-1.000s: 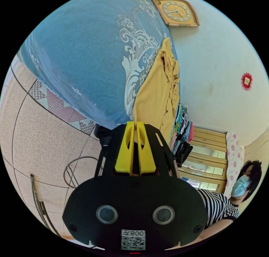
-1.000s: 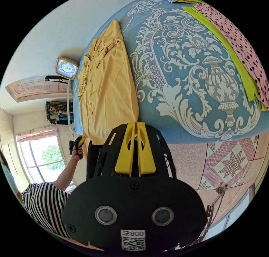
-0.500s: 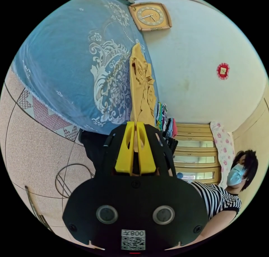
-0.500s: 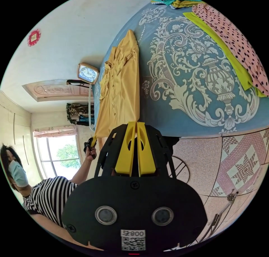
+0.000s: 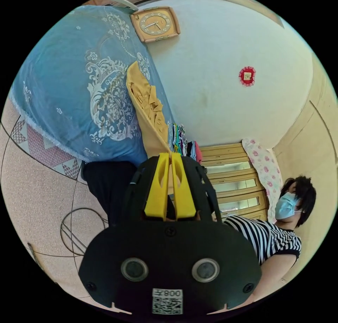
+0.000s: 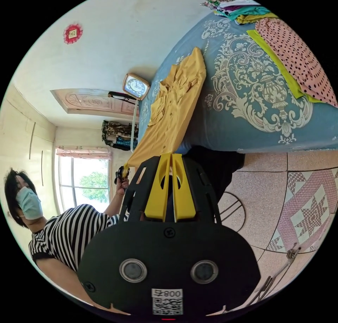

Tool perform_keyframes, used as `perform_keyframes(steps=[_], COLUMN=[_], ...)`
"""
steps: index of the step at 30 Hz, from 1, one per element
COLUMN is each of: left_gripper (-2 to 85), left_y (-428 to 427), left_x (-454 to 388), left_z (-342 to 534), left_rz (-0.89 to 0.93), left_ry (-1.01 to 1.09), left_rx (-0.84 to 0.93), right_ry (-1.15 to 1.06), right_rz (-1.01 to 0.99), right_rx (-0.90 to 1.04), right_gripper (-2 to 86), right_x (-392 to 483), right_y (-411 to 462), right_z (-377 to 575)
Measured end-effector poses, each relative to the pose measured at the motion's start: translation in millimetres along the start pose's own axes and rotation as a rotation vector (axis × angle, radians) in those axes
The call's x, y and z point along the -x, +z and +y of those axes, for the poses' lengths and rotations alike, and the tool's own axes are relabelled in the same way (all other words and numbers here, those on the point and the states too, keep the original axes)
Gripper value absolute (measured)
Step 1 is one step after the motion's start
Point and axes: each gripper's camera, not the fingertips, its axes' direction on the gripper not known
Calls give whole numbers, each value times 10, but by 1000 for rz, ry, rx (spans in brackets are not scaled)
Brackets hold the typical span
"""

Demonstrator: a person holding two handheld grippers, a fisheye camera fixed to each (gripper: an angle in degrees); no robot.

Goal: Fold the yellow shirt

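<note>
The yellow shirt (image 6: 174, 111) stretches from the blue patterned bed cover (image 6: 246, 90) toward me, its collar end lying on the bed and its hem lifted off the edge. My right gripper (image 6: 171, 156) is shut on one hem corner. In the left gripper view the yellow shirt (image 5: 148, 115) runs up from my left gripper (image 5: 170, 155), which is shut on the other hem corner. The left gripper (image 6: 121, 171) also appears in the right gripper view, held in the person's hand with yellow cloth at its tip.
A pink dotted garment (image 6: 299, 62) and a lime one (image 6: 278, 62) lie on the bed, with a stack of folded clothes (image 6: 236, 7) beyond. A clock (image 5: 155, 23) leans at the wall. The person in a striped top (image 5: 271, 235) stands by. Tiled floor (image 6: 281, 199) lies below.
Both grippers have pulled back and up from the bed with the hem, so the shirt is lifted and stretched off the bed edge. Both cameras have tilted, showing more wall and person.
</note>
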Motion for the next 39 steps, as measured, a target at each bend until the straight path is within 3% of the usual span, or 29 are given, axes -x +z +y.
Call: perform_keyframes(steps=[13,22,28,39], left_gripper=[8,8,9,14], left_y=[-88,319,807,2365], left_x=[-327,-456,-625,-553], left_z=[59,-552,-1462,-3862], left_rz=[51,85,93,-75], left_ry=[27,23,56,69], left_rx=[-25,-32,-50,-58], right_ry=[-53,-55,-94,-39], right_rz=[-31,-48,-69,21], right_rx=[-15,-5,-18,12], right_gripper=[2,3,3,8], right_x=[168,149,206,-354], right_y=[-102,166,388,1493], right_z=[123,-585,-1626,-4679])
